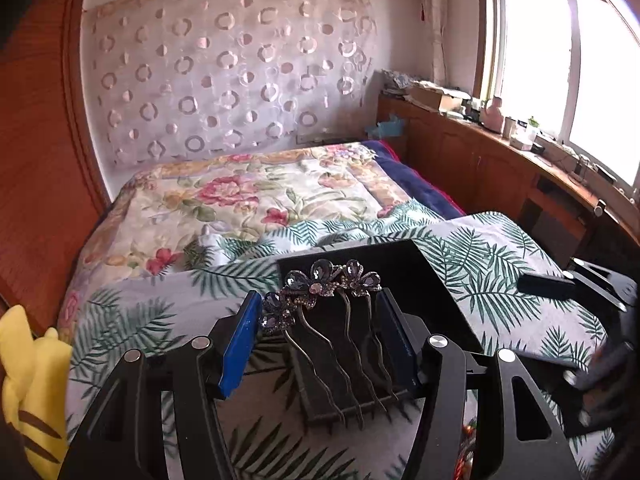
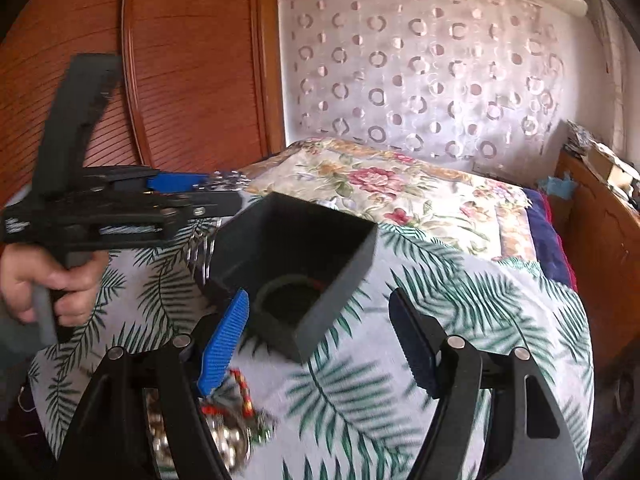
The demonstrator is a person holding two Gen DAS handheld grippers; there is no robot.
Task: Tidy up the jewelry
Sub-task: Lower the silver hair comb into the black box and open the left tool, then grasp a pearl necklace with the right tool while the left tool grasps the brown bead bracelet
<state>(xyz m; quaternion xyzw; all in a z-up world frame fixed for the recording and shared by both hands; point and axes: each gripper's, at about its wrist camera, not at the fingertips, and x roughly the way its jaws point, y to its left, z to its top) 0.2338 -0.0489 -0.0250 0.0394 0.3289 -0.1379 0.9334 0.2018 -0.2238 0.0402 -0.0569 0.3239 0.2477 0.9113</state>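
Note:
A hair comb (image 1: pixel 320 284) with purple rhinestone flowers and wavy metal prongs sits between the blue pads of my left gripper (image 1: pixel 316 300), which is shut on it. It hangs over the near-left edge of an open black box (image 2: pixel 344 276). In the right wrist view the left gripper (image 2: pixel 200 182) shows side-on in a person's hand (image 2: pixel 52 280), the comb's prongs (image 2: pixel 204 248) dangling beside the box. A dark bangle (image 2: pixel 288 292) lies inside the box. My right gripper (image 2: pixel 318 300) stands open just short of the box, with nothing held.
The box rests on a leaf-print cloth (image 2: pixel 360 400). Silver beads (image 2: pixel 228 440) and a red-green piece (image 2: pixel 244 392) lie near the right gripper's left finger. A yellow plush toy (image 1: pixel 32 380) sits at the left. Behind is a floral bed (image 1: pixel 240 196), with wooden cabinets (image 1: pixel 480 160) to its right.

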